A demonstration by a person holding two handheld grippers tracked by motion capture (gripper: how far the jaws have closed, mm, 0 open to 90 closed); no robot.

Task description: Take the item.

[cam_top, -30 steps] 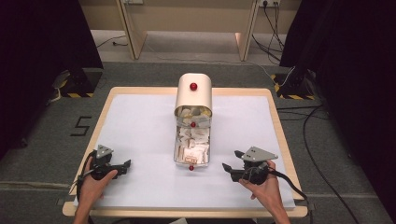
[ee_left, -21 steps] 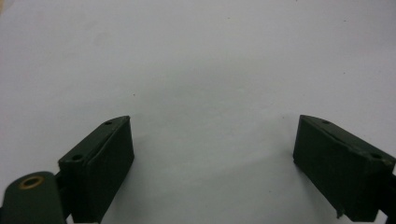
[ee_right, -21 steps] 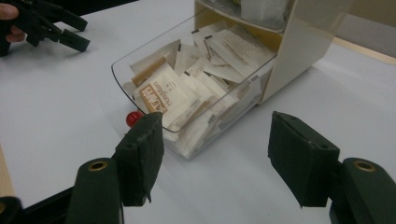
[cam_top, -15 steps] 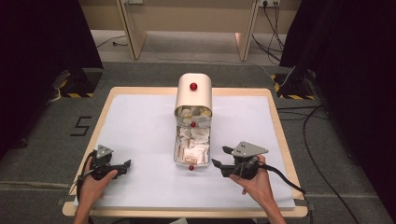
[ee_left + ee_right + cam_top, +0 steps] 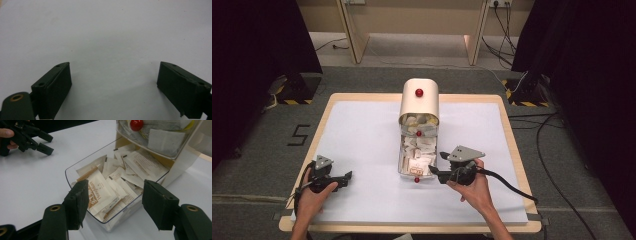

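A white-covered surface (image 5: 362, 135) carries a cream cabinet (image 5: 419, 102) at its middle far side, red knob on top. Its clear drawer (image 5: 416, 159) is pulled out toward the person, full of paper sachets (image 5: 100, 190). Just right of the drawer's front sits the right gripper (image 5: 435, 171), fingers released and spread, empty. Well left of the drawer, the left gripper (image 5: 348, 176) rests with fingers spread over bare surface.

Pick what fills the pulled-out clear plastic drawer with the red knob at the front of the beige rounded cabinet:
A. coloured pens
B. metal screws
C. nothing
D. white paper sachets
D: the clear plastic drawer holds a heap of white paper sachets, seen past the right gripper with its jaws apart.
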